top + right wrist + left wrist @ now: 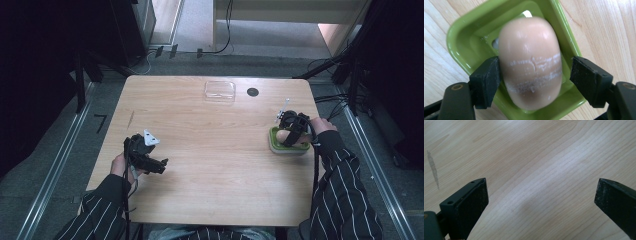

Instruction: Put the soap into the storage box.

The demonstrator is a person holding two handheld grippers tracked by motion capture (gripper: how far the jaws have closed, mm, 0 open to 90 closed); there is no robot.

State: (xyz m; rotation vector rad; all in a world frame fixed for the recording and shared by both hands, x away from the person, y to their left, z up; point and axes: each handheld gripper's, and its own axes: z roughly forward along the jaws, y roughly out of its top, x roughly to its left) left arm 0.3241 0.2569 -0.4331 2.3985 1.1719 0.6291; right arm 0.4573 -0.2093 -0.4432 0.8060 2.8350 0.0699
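A pale pink, rounded bar like a soap (530,45) lies in a green square dish (461,37) at the table's right edge (274,143). My right gripper (535,67) straddles the bar from above, seen in the high view (292,131). Its left pad sits against the bar's side and a narrow gap separates the right pad from it, so the jaws stand open around the bar. My left gripper (161,163) hovers low over bare wood near the front left of the table, and its jaws (541,190) are wide open with nothing between them.
A clear plastic container (219,90) and a small black disc (252,92) sit near the far edge of the wooden table (210,150). Cables and dark stands surround the table on the floor.
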